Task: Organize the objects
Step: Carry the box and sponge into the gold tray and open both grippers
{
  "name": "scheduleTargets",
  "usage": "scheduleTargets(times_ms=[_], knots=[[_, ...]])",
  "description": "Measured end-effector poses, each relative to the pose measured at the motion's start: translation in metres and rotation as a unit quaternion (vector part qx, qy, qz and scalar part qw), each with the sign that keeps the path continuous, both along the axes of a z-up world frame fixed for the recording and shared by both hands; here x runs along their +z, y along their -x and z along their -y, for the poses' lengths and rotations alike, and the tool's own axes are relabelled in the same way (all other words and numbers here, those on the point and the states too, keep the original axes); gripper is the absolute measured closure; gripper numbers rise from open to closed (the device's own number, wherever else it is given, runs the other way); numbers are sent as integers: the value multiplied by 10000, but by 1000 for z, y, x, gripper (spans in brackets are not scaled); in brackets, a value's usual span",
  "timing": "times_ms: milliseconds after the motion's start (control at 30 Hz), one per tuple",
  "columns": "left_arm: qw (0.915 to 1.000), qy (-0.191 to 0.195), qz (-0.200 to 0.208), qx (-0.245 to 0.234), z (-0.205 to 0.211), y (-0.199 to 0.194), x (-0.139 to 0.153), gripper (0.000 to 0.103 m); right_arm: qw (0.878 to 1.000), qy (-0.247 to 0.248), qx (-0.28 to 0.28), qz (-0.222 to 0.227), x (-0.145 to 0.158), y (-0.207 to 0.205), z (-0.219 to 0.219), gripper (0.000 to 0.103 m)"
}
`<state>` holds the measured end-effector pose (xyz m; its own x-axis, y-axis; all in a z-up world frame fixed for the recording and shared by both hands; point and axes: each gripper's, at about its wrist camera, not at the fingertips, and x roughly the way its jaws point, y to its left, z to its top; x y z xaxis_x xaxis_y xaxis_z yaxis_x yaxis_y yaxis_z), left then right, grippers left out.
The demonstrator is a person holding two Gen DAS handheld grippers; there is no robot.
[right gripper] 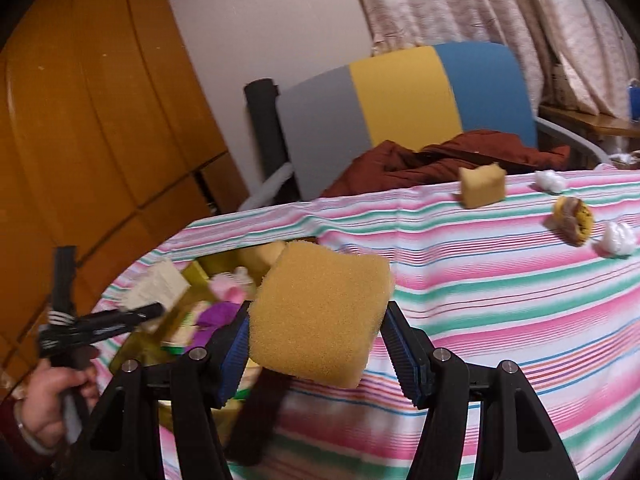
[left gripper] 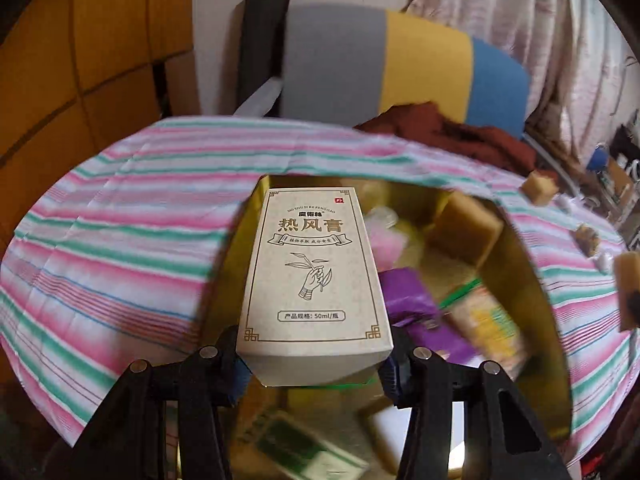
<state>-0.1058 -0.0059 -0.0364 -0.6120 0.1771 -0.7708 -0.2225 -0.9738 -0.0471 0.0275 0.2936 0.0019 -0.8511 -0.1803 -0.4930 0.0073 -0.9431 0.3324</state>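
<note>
Over the bin, left gripper clamps carton — right gripper pinches sponge.

Black jaws, blue ribbed pads, silver screws

The worktop cloth runs in pink, mint-green and white stripes with thin blue lines. The carton is cream with brown line drawing and lettering (a small red stamp in one corner). The sponge block is mustard yellow. Behind, a chair back is banded grey, yellow and blue.
</note>
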Motion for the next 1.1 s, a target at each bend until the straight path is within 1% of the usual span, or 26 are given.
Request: scheduleTargets(times_ms=[167, 267, 367, 467, 567, 667, 767, 833, 900, 1000, 1100], knots=[[9996, 220, 47, -161, -2, 9, -5, 52, 9993, 177, 321, 115, 1, 3, 23, 40], [9997, 140, 118, -181, -7, 23, -5, 52, 9973, 202, 639, 288, -1, 10, 44, 40], [9996, 195, 192, -115, -12, 41, -7, 52, 9942, 42, 955, 492, -4, 19, 66, 40], [9994, 146, 305, -47, -15, 58, -7, 52, 9899, -54, 1228, 702, -9, 30, 84, 40], [9994, 173, 303, 37, -17, 70, -6, 52, 9867, -231, 1391, 814, -16, 41, 102, 40], [9987, 134, 482, 28, -18, 83, -11, 51, 9859, -184, 1401, 894, -20, 57, 112, 39], [9982, 27, 582, 135, -14, 84, -12, 50, 9861, -129, 1331, 991, -23, 70, 116, 33], [9986, 49, 500, 181, -11, 78, -10, 48, 9870, -117, 1240, 1012, -25, 76, 117, 24], [9990, 47, 360, 244, -6, 68, -6, 47, 9894, -98, 1061, 985, -25, 76, 115, 19], [9991, -77, 96, 398, 3, 50, 1, 44, 9918, 22, 898, 907, -28, 69, 107, 16], [9971, -303, -120, 690, 13, 31, 8, 43, 9936, 178, 701, 866, -29, 60, 95, 14]])
